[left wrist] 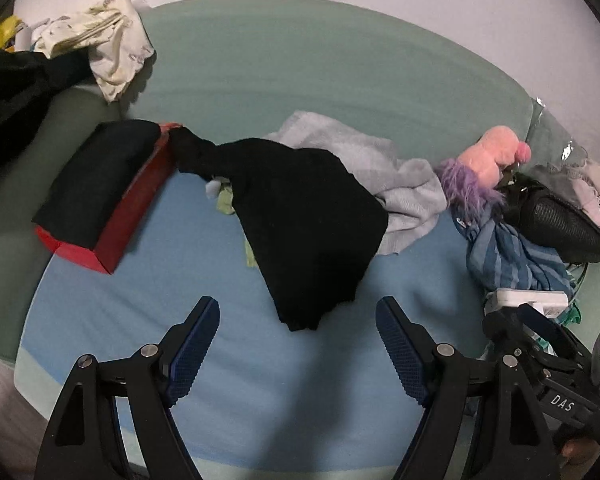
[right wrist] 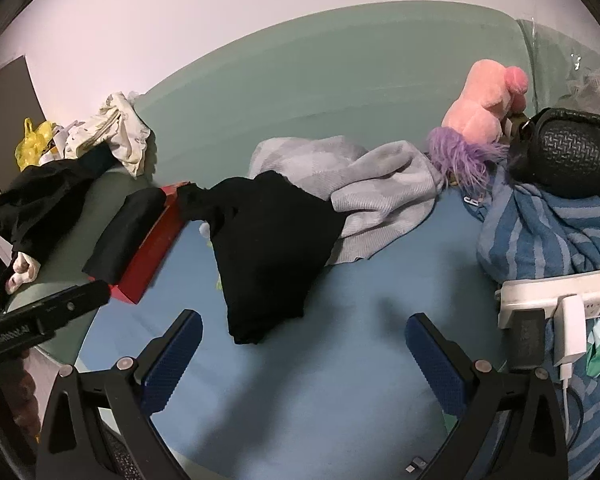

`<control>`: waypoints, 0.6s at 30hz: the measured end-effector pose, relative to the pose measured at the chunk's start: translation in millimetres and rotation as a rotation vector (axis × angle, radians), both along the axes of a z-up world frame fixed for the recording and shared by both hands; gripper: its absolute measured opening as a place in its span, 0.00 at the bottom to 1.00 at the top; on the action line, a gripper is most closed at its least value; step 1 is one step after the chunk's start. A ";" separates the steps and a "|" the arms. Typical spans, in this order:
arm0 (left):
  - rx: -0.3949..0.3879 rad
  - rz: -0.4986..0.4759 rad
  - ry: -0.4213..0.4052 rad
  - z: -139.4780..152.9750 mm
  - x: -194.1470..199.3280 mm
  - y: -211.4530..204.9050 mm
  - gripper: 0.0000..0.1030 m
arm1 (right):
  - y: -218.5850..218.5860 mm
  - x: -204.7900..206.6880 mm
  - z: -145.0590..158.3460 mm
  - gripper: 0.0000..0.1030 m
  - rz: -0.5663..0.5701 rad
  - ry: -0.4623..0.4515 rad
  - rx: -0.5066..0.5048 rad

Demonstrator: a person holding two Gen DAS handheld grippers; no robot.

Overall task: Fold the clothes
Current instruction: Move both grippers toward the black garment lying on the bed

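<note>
A black garment [left wrist: 304, 224] lies crumpled in the middle of the blue sheet [left wrist: 172, 280], one twisted end reaching up to a red box [left wrist: 140, 208] that has a folded black cloth [left wrist: 96, 176] on top. Behind the garment sits a grey knit [left wrist: 380, 172], partly under it. The left gripper [left wrist: 298, 348] hovers over the sheet just short of the garment's near edge, its blue-padded fingers spread wide and holding nothing. The right gripper [right wrist: 304, 360] hangs beside it, fingers likewise wide apart and empty, the garment's near edge between and just beyond their tips. To the right lie a pink plush [right wrist: 484, 108], a blue striped cloth [right wrist: 540, 232] and a white power strip [right wrist: 556, 300]. On the left armrest rest a cream cloth [right wrist: 120, 136] and another black cloth [right wrist: 40, 200].
</note>
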State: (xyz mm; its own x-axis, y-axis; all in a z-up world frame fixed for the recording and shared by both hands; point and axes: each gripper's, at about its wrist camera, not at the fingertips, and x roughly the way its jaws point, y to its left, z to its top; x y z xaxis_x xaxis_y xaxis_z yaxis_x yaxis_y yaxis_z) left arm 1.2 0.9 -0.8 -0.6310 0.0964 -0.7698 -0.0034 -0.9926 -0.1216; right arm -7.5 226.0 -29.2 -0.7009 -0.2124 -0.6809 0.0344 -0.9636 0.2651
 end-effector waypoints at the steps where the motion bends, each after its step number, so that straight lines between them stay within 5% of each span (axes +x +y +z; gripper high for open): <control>1: -0.007 0.000 0.003 -0.7 1.0 0.7 0.78 | 0.9 -1.3 -1.1 1.00 0.003 -0.003 0.000; 9: -0.057 -0.006 0.011 -6.6 0.3 6.0 0.78 | 8.5 -11.5 -9.5 1.00 0.025 -0.031 -0.004; 18: -0.014 -0.004 -0.028 -14.7 -8.9 -8.0 0.78 | 6.1 -12.1 -16.6 1.00 0.039 -0.029 0.005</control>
State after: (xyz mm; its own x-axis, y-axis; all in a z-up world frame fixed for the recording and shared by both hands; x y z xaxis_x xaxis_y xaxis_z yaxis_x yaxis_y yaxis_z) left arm -7.6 -7.1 -15.5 -0.6091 0.0881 -0.7882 -0.0047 -0.9942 -0.1075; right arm -19.6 232.1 -45.7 -0.6721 -0.2355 -0.7020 0.0638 -0.9630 0.2620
